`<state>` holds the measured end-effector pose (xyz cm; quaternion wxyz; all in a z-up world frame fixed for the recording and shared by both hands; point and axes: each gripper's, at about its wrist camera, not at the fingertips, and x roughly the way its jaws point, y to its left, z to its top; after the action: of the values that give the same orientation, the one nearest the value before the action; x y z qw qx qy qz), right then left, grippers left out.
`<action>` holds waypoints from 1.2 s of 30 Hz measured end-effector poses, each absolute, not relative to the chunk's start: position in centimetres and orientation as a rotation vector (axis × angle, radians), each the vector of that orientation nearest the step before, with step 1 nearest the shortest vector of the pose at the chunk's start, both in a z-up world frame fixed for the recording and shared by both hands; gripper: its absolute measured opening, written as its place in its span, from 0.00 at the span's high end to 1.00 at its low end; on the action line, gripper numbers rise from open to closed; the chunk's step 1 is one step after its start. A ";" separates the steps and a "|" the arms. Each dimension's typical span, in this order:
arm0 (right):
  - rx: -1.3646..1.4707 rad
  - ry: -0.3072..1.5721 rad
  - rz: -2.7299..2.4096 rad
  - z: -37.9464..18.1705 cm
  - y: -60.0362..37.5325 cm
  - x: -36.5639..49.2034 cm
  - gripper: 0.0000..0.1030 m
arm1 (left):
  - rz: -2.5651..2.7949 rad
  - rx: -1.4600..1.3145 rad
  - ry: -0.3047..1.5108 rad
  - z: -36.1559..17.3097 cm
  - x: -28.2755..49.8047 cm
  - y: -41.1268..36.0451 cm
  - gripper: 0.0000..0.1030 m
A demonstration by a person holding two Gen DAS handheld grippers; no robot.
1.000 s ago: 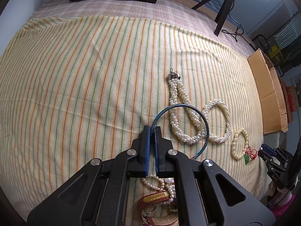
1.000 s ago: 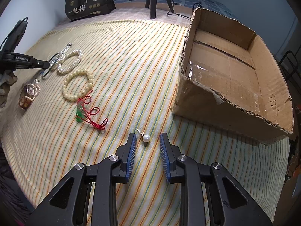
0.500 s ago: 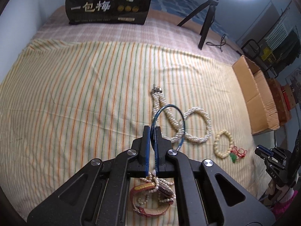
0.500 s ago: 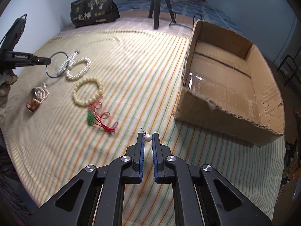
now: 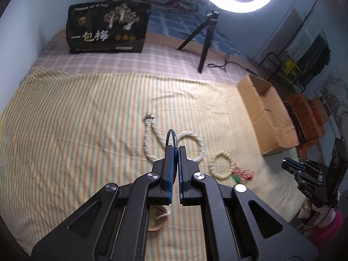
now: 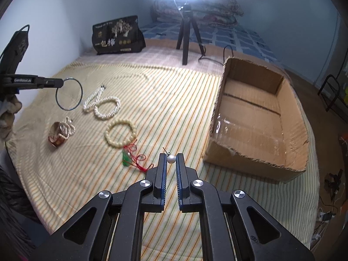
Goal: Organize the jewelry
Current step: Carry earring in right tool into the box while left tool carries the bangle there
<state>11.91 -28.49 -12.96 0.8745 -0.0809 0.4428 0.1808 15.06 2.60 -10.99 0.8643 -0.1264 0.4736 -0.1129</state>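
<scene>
My left gripper (image 5: 175,149) is shut on a thin blue bangle (image 5: 171,135) and holds it above the striped cloth; the bangle (image 6: 69,93) shows as a ring in the right wrist view. My right gripper (image 6: 171,157) is shut on a pearl earring (image 6: 171,158) and holds it lifted over the cloth. On the cloth lie a twisted pearl necklace (image 6: 102,107), a cream bead bracelet (image 6: 120,133), a green pendant on red cord (image 6: 130,156) and a brown band with pearls (image 6: 61,132).
An open cardboard box (image 6: 256,117) stands at the right on the bed. A black printed bag (image 6: 118,35) and a ring-light tripod (image 6: 187,37) stand at the back. The left gripper's body (image 6: 28,80) hangs at the left edge.
Both grippers have risen off the cloth. The right gripper closed on the pearl earring and lifted it. The left gripper lifted the bangle and turned it edge-on.
</scene>
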 end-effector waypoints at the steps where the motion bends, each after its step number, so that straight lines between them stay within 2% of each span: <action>1: -0.164 0.918 0.375 -12.7 -28.6 11.9 0.94 | -0.246 -0.266 0.985 -10.6 14.9 2.3 0.99; 19: -0.092 0.833 0.254 -9.2 -34.3 13.1 0.94 | -0.464 -0.217 0.882 -5.2 15.5 -9.1 0.99; 36: -0.045 0.807 0.122 -8.3 -41.1 16.1 0.94 | -0.574 -0.131 0.861 -5.3 18.8 -20.7 0.99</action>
<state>16.06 -41.14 -8.35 0.9176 -0.0220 0.3924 0.0592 18.77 -20.70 -5.34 0.8669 -0.0627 0.4114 -0.2743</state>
